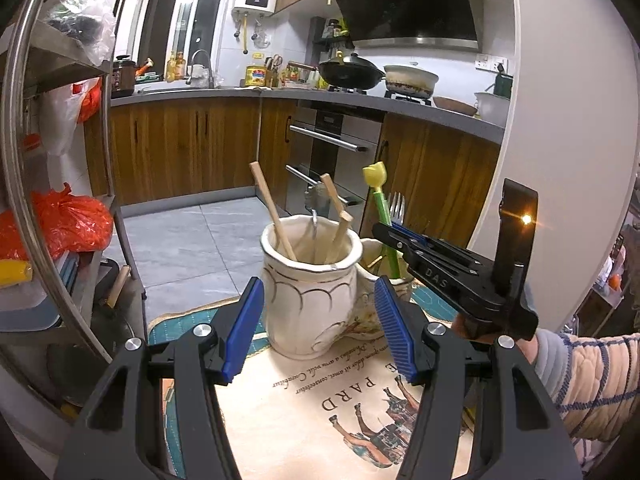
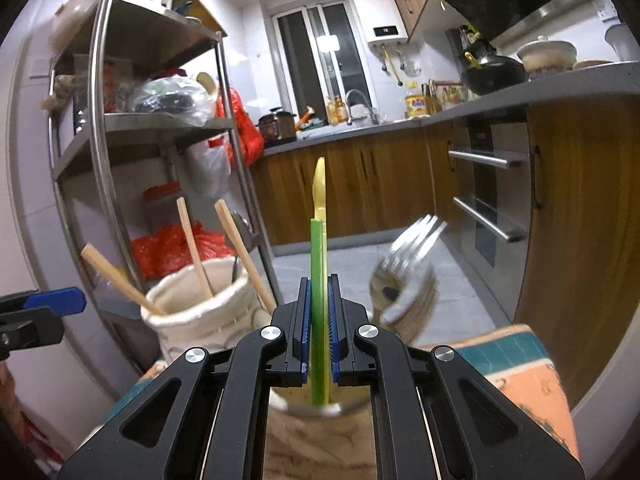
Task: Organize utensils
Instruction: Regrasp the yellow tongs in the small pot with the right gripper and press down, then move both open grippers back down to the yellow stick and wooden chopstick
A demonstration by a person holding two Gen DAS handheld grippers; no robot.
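A cream ceramic jar (image 1: 310,296) stands on a printed mat (image 1: 320,408) and holds wooden-handled utensils (image 1: 272,208). My left gripper (image 1: 320,328) is open with its blue pads on either side of the jar, apart from it. My right gripper (image 2: 319,320) is shut on a green utensil with a yellow top (image 2: 318,264), whose lower end is inside a second cream holder (image 2: 320,436) right of the jar. Metal forks (image 2: 408,276) stand in that holder too. The right gripper also shows in the left wrist view (image 1: 404,240), holding the green utensil (image 1: 380,208).
A steel shelf rack (image 2: 120,148) with bags stands to the left. Wooden cabinets and an oven (image 1: 332,152) are behind, under a counter with a wok (image 1: 350,72). The mat's edge (image 2: 520,344) is near the right holder.
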